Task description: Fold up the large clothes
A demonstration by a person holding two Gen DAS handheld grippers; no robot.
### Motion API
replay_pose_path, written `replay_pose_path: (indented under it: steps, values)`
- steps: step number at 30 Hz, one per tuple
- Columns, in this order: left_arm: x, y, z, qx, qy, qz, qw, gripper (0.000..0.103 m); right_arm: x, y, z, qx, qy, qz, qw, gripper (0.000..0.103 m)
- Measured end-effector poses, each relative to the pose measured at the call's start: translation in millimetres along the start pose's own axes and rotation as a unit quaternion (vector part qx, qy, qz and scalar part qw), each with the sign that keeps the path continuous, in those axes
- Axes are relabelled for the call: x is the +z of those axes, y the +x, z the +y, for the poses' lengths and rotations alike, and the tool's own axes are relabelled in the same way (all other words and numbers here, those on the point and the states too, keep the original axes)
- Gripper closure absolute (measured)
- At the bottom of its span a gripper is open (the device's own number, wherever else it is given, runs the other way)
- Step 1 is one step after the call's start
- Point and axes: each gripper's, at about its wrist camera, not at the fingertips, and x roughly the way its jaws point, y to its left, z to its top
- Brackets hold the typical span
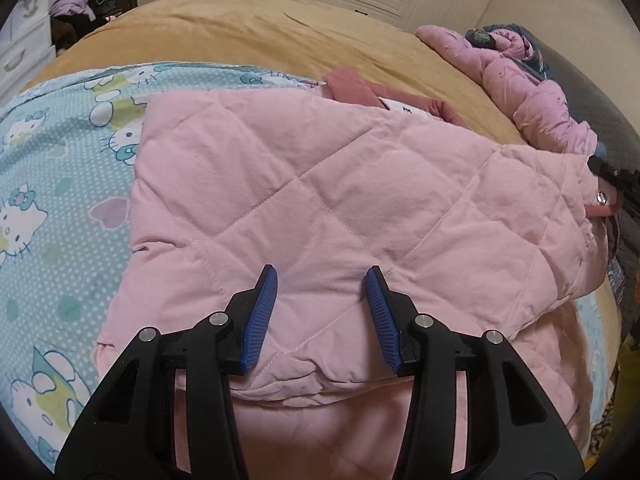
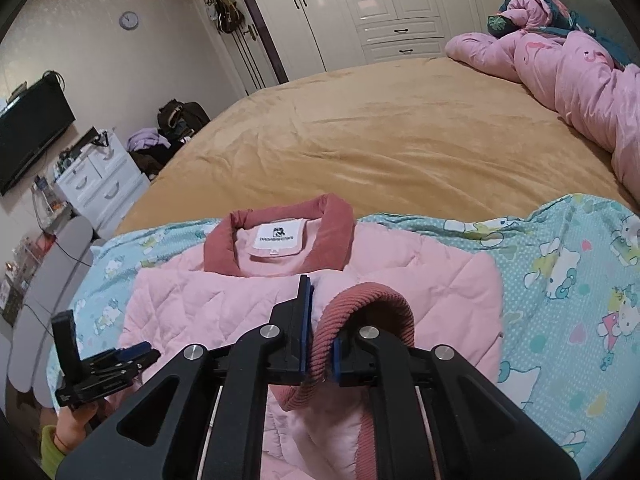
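Observation:
A pink quilted jacket (image 1: pixel 320 180) lies folded on a blue cartoon-cat sheet (image 1: pixel 60 200). Its dusty-rose collar (image 2: pixel 280 216) and white label (image 2: pixel 276 236) point toward the far side of the bed. My left gripper (image 1: pixel 322 276) sits on the jacket's near folded edge, its blue pads pressed into a thick puff of fabric. From the right wrist view, the left gripper (image 2: pixel 132 354) is at the jacket's left edge. My right gripper (image 2: pixel 322 328) is shut on the ribbed rose cuff (image 2: pixel 376 300), which arches over its right finger. The right gripper (image 1: pixel 612 176) also shows at the jacket's right end.
A tan bedspread (image 2: pixel 360 132) covers the bed beyond the sheet. A bunched pink duvet (image 2: pixel 560 64) lies at the far right. White wardrobes (image 2: pixel 380 0), a white dresser (image 2: pixel 100 188), a wall TV (image 2: pixel 32 132) and a clothes pile (image 2: pixel 168 136) stand around the bed. A hand in a green sleeve (image 2: pixel 60 436) holds the left gripper.

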Motion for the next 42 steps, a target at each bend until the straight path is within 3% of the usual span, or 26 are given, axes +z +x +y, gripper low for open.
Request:
replay_pose_path:
  steps: [4, 7, 11, 14, 21, 25, 31, 34, 42]
  values:
    - [-1, 1, -2, -0.002, 0.000, -0.001, 1.0000, 0.065, -3, -5, -4, 0.000, 0.011, -0.002, 1.000, 0.075]
    - [-1, 0, 0, -0.006, 0.000, -0.001, 1.0000, 0.065, -7, -12, -10, -0.011, 0.020, 0.000, 1.000, 0.074]
    - [-2, 0, -2, 0.001, 0.004, -0.002, 1.0000, 0.065, -10, -35, 1, -0.048, 0.001, -0.046, 0.998, 0.047]
    - [-1, -1, -3, 0.003, 0.003, 0.000, 1.0000, 0.065, -16, -40, 24, -0.045, -0.042, -0.064, 0.996, 0.031]
    - [-2, -2, -1, 0.002, 0.005, 0.002, 1.0000, 0.065, -45, 14, 81, -0.024, -0.134, 0.022, 0.990, 0.028]
    - [-3, -3, -1, 0.004, 0.008, 0.003, 1.0000, 0.065, -56, 40, 88, -0.008, -0.129, 0.058, 0.990, 0.028]
    - [-2, -2, -3, 0.006, 0.009, 0.004, 0.9999, 0.065, -70, 70, 84, -0.028, -0.122, 0.099, 0.987, 0.027]
    - [-3, -2, -3, 0.006, 0.008, 0.004, 0.9999, 0.065, -79, 89, 76, -0.025, -0.108, 0.131, 0.985, 0.019]
    - [-3, 1, -4, 0.009, 0.012, 0.007, 0.9999, 0.065, -99, 108, 68, -0.030, -0.103, 0.117, 0.987, 0.014]
